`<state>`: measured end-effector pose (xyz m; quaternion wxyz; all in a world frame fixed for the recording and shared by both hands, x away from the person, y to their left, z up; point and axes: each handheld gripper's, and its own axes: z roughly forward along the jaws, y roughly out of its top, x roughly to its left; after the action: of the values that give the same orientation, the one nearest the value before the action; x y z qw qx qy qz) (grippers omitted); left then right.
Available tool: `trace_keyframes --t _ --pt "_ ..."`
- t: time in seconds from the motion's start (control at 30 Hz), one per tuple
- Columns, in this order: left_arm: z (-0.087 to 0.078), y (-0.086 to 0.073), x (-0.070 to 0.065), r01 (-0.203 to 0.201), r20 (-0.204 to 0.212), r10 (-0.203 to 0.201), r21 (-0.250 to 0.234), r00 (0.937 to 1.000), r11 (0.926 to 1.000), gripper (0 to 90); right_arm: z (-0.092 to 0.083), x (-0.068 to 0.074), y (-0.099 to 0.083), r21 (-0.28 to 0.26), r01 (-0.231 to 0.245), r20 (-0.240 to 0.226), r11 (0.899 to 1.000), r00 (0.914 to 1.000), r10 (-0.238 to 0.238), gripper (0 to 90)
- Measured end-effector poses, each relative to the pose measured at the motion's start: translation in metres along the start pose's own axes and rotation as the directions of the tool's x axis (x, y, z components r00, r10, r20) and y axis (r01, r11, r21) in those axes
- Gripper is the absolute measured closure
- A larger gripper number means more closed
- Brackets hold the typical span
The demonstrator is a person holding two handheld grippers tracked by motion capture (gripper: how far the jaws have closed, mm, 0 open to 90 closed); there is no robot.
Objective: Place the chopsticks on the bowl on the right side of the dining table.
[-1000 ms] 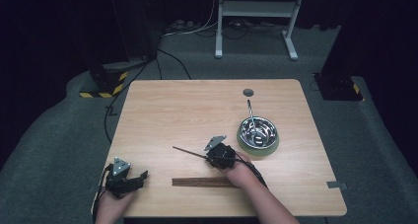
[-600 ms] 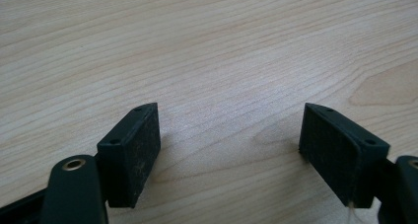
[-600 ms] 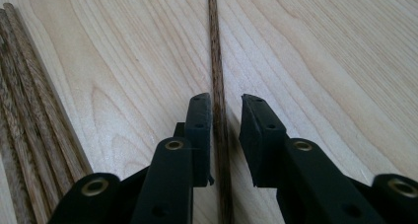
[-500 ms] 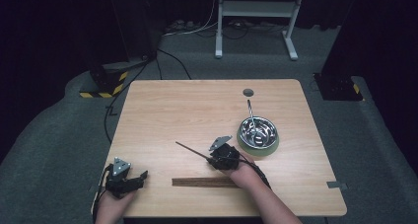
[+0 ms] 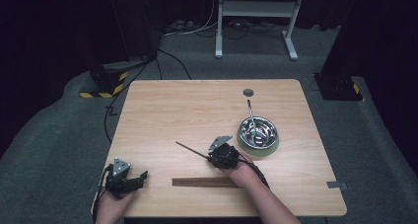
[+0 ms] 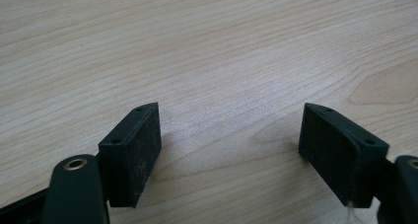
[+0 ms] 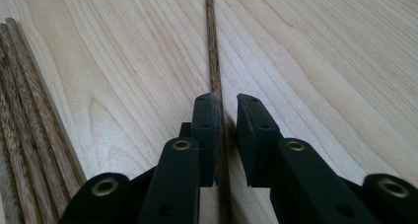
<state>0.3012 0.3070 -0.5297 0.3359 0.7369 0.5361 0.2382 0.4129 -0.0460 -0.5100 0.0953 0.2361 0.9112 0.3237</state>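
Right gripper view is taken up by the right claw (image 7: 226, 103), whose two black jaws are seen nearly together with a single dark wooden chopstick (image 7: 213, 61) running between them and on up the frame over the pale wood of the counter (image 7: 320, 61). The jaws have just been closing, and a thin gap is left on the side of the right-hand pad, so a firm pinch cannot be confirmed; the stick is touched at least by the left-hand pad. A bundle of chopsticks (image 7: 24, 115) is seen lying flat at the left edge of that view, apart from the single stick. From the high view, the right claw (image 5: 213, 157) is placed near the middle of the counter (image 5: 197, 110), with the chopstick (image 5: 190, 150) slanting out from it toward the upper left. The bundle (image 5: 202, 182) is laid just in front of the hand, and a steel bowl (image 5: 257, 132) with a utensil in it is set just to the right. The left claw (image 6: 229, 135) is held wide open over bare wood, nothing between its pads, and is seen resting at the near left corner (image 5: 140, 177).
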Motion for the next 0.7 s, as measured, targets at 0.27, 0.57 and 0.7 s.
trace_keyframes --t 0.27,0.57,0.7 --pt "0.0 0.0 0.0 0.0 0.0 0.0 0.0 1.0 1.0 23.9 0.001 0.001 0.003 0.009 0.037 0.004 0.999 0.9993 -0.037 84.3" --pt "0.0 0.0 0.0 0.001 0.0 -0.001 0.001 1.0 1.0 23.9 -0.011 -0.005 0.014 -0.015 0.066 0.046 0.998 0.9968 -0.065 84.6" --pt "0.0 0.0 0.0 0.003 0.002 -0.003 0.001 1.0 1.0 24.0 -0.024 -0.007 0.016 -0.035 0.061 0.067 0.998 0.9961 -0.058 84.6"
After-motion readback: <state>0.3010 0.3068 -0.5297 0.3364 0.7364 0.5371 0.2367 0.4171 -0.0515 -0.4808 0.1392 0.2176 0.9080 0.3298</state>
